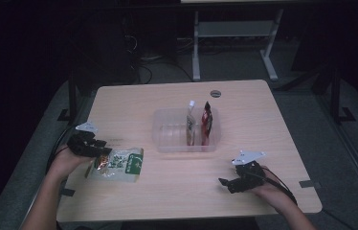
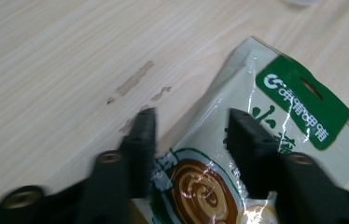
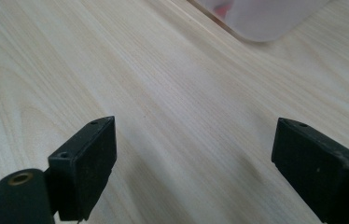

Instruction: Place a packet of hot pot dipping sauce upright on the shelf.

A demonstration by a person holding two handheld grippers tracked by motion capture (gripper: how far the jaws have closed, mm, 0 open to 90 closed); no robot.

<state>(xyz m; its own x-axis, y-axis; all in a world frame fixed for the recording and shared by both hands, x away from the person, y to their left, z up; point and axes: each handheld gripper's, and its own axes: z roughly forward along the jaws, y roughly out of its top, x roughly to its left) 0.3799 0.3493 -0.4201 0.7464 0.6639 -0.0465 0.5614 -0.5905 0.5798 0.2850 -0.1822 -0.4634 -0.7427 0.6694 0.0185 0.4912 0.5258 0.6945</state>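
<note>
Wooden table (image 1: 177, 191): one snack bag (image 1: 117, 163), two upright packets (image 1: 199, 125).

Around the clear bin (image 1: 165, 139) at mid-desk, bare wood of the desk (image 1: 244, 100) runs open on its far side and to its right. Two upright packets (image 1: 198, 125) crowd the bin's right end, leaving its left part free. Left of the bin, a flat snack bag (image 1: 118, 164) lies across the near strip.
</note>
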